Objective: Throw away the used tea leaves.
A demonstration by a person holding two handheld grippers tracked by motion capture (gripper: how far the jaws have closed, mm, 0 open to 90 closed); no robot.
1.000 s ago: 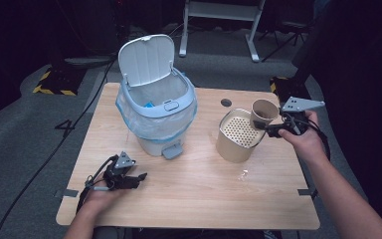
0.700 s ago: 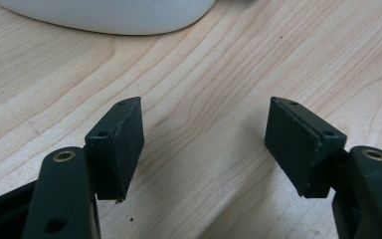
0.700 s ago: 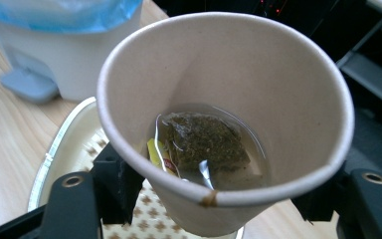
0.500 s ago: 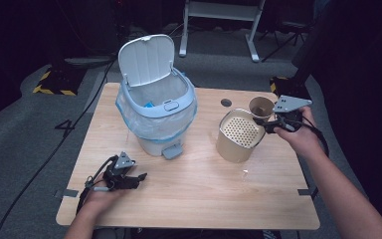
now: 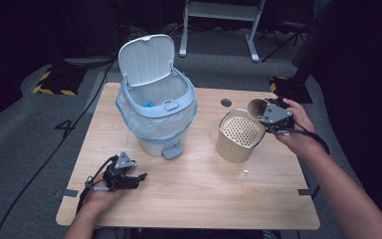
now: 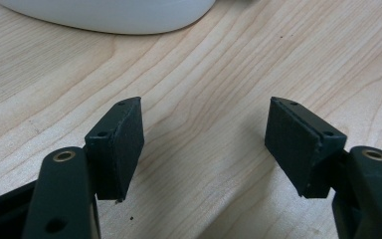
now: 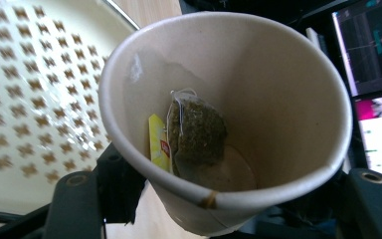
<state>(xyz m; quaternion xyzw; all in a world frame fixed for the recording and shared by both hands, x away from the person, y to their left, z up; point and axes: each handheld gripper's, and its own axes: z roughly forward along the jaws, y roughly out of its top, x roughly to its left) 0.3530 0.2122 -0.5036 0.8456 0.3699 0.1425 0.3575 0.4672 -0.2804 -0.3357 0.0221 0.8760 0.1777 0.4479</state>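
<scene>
A paper cup lies tipped on its side between the jaws of my right gripper, mouth towards the camera, right beside the rim of a beige perforated container. The jaws have just been closing on the cup and my right gripper is shut on it. A used tea bag with a yellow tag sits inside. My left gripper rests low on the table at the front left, and in its own view my left gripper stands open with nothing between its pads.
A white pedal bin with its lid up and a clear liner stands at the back left of the wooden table; its base lies just ahead of the left gripper. A small scrap lies in front of the container.
The right gripper and the cup have shifted slightly left, closer to the beige container's rim. The left gripper has not moved.
</scene>
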